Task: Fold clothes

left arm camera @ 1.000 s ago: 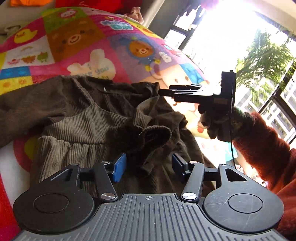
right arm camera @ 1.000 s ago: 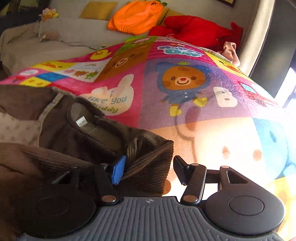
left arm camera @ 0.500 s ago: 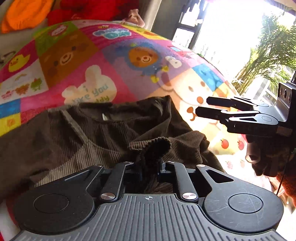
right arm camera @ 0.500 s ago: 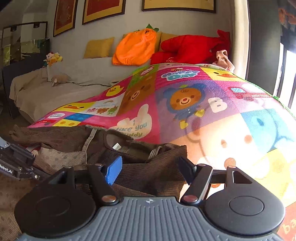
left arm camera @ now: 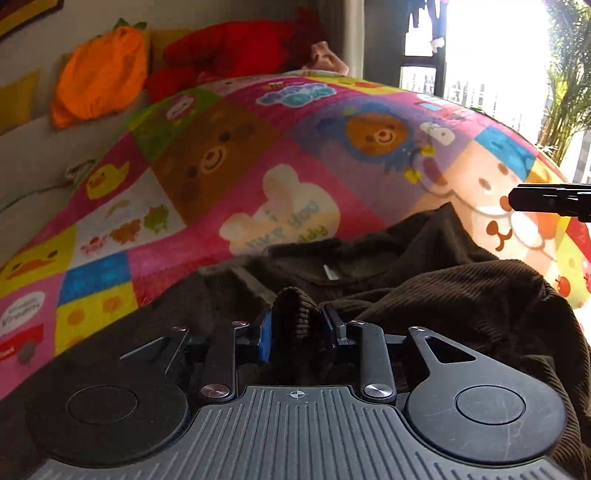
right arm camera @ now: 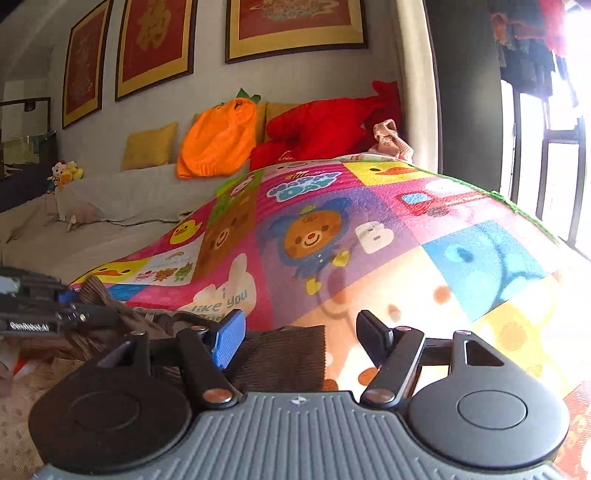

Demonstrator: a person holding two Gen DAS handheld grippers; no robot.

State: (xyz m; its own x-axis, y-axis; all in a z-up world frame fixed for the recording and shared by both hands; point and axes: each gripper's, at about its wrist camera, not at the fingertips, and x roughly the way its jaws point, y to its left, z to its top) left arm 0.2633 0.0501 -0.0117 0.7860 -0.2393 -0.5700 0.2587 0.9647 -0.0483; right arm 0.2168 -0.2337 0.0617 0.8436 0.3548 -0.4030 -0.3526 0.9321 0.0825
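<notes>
A dark brown corduroy garment (left arm camera: 461, 295) lies crumpled on a colourful cartoon play mat (left arm camera: 229, 155). My left gripper (left arm camera: 297, 326) is shut on a bunched fold of the garment and holds it raised above the mat. My right gripper (right arm camera: 299, 338) is open and empty, with a flat edge of the garment (right arm camera: 288, 354) below and between its jaws. The right gripper's tips show at the right edge of the left wrist view (left arm camera: 550, 199). The left gripper shows at the left edge of the right wrist view (right arm camera: 33, 302).
An orange cushion (right arm camera: 218, 140), a red plush (right arm camera: 325, 125) and a yellow pillow (right arm camera: 149, 146) lie on a grey sofa (right arm camera: 122, 199) behind the mat. Framed pictures (right arm camera: 295, 26) hang above. A bright window (left arm camera: 491, 55) is at the right.
My left gripper closed on the garment fold and lifted it up and back. My right gripper let go of the garment's edge, stayed open and rose away from it.
</notes>
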